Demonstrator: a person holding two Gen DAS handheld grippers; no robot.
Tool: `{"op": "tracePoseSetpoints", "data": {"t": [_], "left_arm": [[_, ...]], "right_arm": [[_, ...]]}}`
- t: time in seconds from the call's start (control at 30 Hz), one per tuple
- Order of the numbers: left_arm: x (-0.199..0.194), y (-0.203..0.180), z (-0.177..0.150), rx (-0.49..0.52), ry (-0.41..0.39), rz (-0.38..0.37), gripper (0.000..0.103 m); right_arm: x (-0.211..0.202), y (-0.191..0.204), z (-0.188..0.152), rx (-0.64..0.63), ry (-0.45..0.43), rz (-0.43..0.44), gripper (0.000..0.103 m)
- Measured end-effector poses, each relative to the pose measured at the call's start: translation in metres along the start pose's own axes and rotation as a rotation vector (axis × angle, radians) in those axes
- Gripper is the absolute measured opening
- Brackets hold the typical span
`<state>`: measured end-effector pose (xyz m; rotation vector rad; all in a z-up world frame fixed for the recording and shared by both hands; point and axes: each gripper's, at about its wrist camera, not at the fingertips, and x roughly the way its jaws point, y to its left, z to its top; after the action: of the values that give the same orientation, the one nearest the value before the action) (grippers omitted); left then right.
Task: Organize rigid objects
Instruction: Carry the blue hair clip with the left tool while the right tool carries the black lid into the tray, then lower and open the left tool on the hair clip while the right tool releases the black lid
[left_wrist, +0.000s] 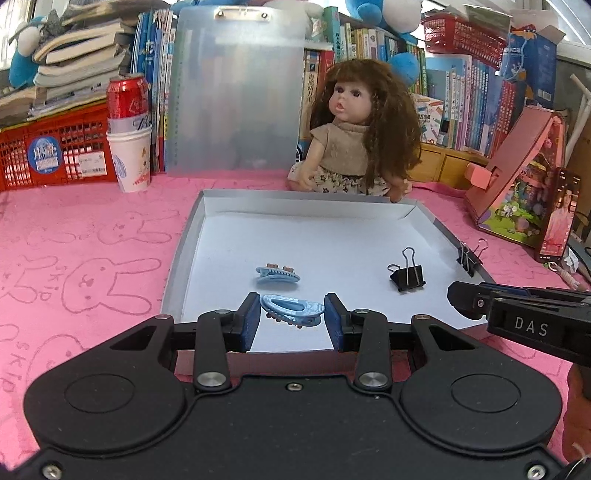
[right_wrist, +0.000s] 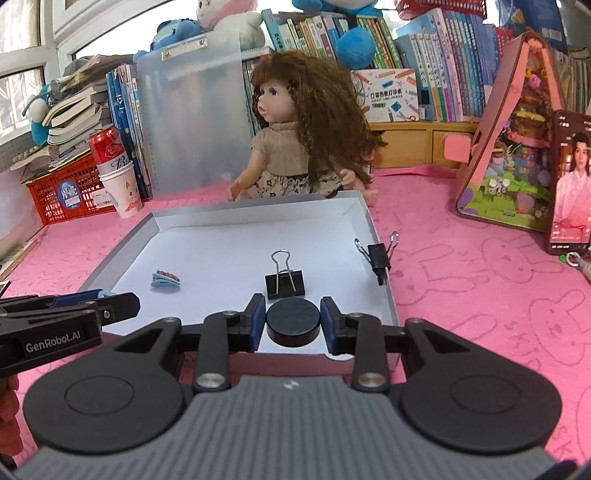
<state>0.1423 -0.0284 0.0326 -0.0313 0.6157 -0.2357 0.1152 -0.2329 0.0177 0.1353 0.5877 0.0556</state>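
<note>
A shallow white tray (left_wrist: 295, 203) (right_wrist: 258, 218) lies on the pink cloth. My left gripper (left_wrist: 291, 317) is shut on a blue hair clip (left_wrist: 291, 309) over the tray's near edge. A second blue hair clip (left_wrist: 277, 275) (right_wrist: 165, 279) lies in the tray. My right gripper (right_wrist: 293, 323) is shut on a black round puck (right_wrist: 293, 322) above the tray's near side. A black binder clip (left_wrist: 407, 275) (right_wrist: 285, 281) rests in the tray, and another binder clip (left_wrist: 468, 254) (right_wrist: 378, 256) is clipped on the tray's right wall.
A doll (left_wrist: 354, 129) (right_wrist: 295, 133) sits behind the tray. A red can in a paper cup (left_wrist: 129, 140) and a red basket (left_wrist: 55, 151) stand at the back left. A pink toy house (right_wrist: 517, 140) and a phone (right_wrist: 569, 184) are at the right.
</note>
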Motion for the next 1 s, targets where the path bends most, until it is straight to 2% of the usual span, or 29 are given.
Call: {"op": "tracePoseSetpoints", "data": {"t": [0.63,1.0], "left_arm": [[0.041,0.006,0.005,-0.026,0.090,0.023,0.036],[0.055,0.009,0.011,-0.039,0.102,0.033,0.036]], "right_arm": [[0.036,-0.005,0.006,0.035,0.084,0.027,0.037],[0.052,-0.004,0.010,0.038,0.097,0.011,0.037]]}}
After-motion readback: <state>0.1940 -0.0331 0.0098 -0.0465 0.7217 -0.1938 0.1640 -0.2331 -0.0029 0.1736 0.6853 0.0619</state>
